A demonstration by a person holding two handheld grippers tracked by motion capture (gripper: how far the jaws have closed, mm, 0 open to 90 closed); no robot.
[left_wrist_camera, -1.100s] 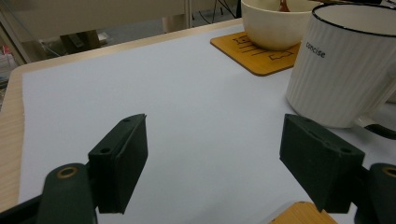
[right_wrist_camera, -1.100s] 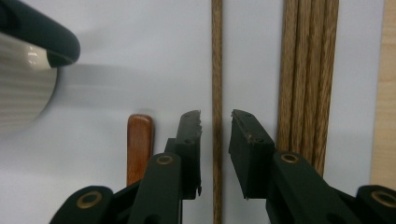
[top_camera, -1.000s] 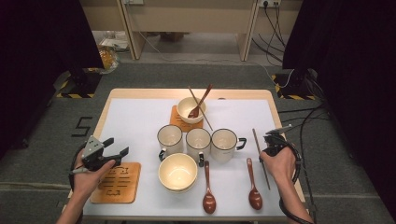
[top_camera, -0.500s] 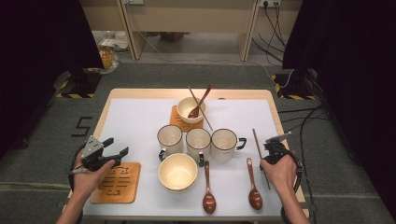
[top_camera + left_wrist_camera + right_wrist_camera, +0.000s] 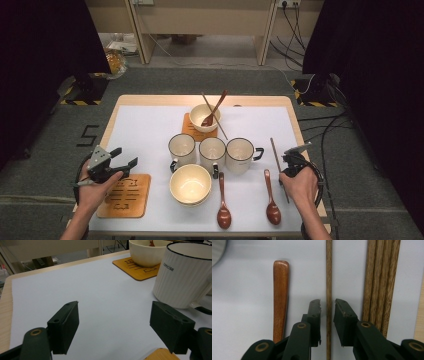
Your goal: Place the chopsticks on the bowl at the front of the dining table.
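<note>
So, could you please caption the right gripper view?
Right gripper straddling a single chopstick, spoon handle alongside.

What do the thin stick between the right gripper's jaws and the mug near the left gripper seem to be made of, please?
The stick looks like dark, matte wood: fine lengthwise grain shows along it. The mug looks like glazed ceramic, though enamel is possible: cream, ribbed wall with a soft sheen, dark rim line and printed lettering.

High view overhead, facing forward-down on table [image 5: 150, 130]; gripper views low, close; all share tabletop
</note>
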